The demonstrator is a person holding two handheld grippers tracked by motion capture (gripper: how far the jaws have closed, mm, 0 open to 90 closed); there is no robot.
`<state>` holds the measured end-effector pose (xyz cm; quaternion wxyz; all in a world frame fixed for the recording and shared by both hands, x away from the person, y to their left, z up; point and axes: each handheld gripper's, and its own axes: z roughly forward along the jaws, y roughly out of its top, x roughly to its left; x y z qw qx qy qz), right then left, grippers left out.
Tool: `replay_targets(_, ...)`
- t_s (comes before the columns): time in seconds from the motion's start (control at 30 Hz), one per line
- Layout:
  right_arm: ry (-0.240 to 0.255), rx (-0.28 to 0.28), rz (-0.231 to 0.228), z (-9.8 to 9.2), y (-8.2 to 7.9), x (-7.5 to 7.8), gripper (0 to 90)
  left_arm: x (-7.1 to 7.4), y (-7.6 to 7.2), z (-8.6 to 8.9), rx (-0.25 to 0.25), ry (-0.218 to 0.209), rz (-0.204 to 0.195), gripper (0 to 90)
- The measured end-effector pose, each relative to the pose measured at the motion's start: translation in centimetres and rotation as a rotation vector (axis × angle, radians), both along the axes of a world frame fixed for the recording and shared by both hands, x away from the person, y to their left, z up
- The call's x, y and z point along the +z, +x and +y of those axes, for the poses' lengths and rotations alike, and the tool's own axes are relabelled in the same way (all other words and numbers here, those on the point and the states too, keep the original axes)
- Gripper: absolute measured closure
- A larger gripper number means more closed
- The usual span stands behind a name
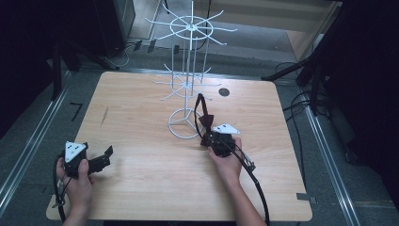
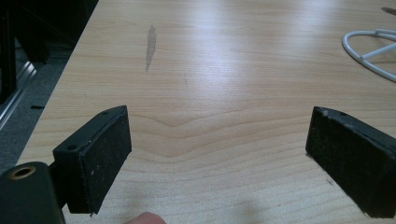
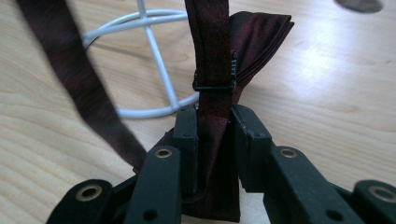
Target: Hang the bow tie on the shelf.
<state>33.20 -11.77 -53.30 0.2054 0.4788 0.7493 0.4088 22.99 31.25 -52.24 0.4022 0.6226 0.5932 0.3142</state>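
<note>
1. A pale wooden table (image 1: 141,188) stands on a dark floor; the surroundings at 9 and 3 o'clock are too dark to make out.
2. A white wire rack (image 1: 188,80) stands at the table's 12 o'clock, its top arms faint against the background.
3. The right gripper (image 1: 212,136) is clamped on a dark red bow tie (image 3: 212,70), just at the rack's base ring; the strap's upper end is cut off in the right gripper view.
4. The left gripper (image 1: 106,157), at 8 o'clock, has its jaws spread wide over bare wood.
</note>
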Motion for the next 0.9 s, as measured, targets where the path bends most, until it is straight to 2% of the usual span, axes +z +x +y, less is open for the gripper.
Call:
replay_targets(0.07,0.011,0.011,0.012,0.0,0.0,-0.1,71.9,0.0,0.0,0.0,0.000,0.000,0.000,7.4)
replay_targets(0.1,0.031,0.022,0.025,0.0,0.0,-0.1,61.4,0.0,0.0,0.0,0.001,-0.001,0.000,7.4)
replay_targets(0.2,0.015,0.028,0.014,0.2,-0.2,-0.1,46.2,0.0,0.0,0.0,0.002,-0.002,0.000,7.4)
replay_targets(0.3,0.004,0.030,0.008,0.3,-0.5,-0.1,37.9,0.0,0.0,0.0,0.001,-0.002,0.000,7.4)
replay_targets(0.37,0.008,0.018,0.020,0.0,-0.6,-0.1,33.5,0.0,0.0,0.0,0.001,-0.002,0.000,7.4)
replay_targets(0.5,0.030,-0.013,0.025,-0.9,-0.8,-0.1,27.5,0.0,0.0,0.0,0.001,-0.002,0.002,7.4)
replay_targets(0.9,0.053,-0.065,-0.062,-3.5,-2.4,1.5,27.2,0.0,0.0,0.0,0.004,0.003,0.002,8.3)
